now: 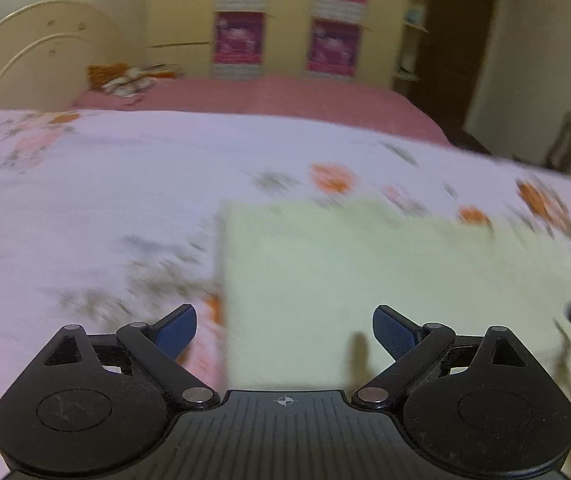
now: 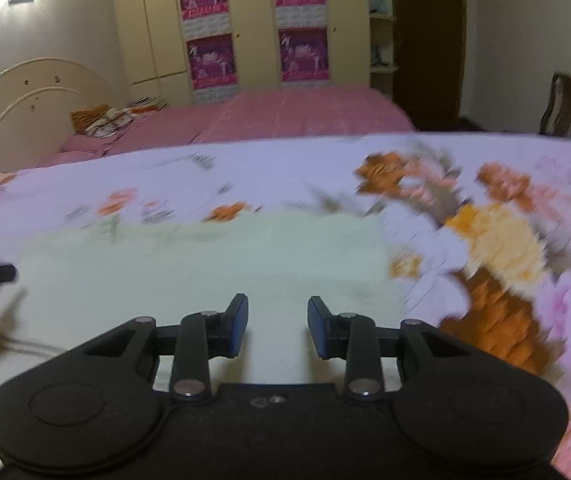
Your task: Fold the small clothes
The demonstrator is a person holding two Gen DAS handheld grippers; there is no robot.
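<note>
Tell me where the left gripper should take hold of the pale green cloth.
Probably the near left corner of the pale green cloth. It lies flat on the floral sheet, so the open left gripper should come in low from the left edge and pinch one finger under that straight, exposed border.

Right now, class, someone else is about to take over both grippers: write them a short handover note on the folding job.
Left gripper: jaws wide open, holding nothing, over the near left part of the pale green cloth.
Right gripper: jaws open, empty, over the cloth's near edge.
The cloth lies flat as a neat rectangle on the floral bedspread; the frames are blurred, so whether it has been folded yet cannot be told.
Left: check the cloth, grip an edge, fold.
</note>
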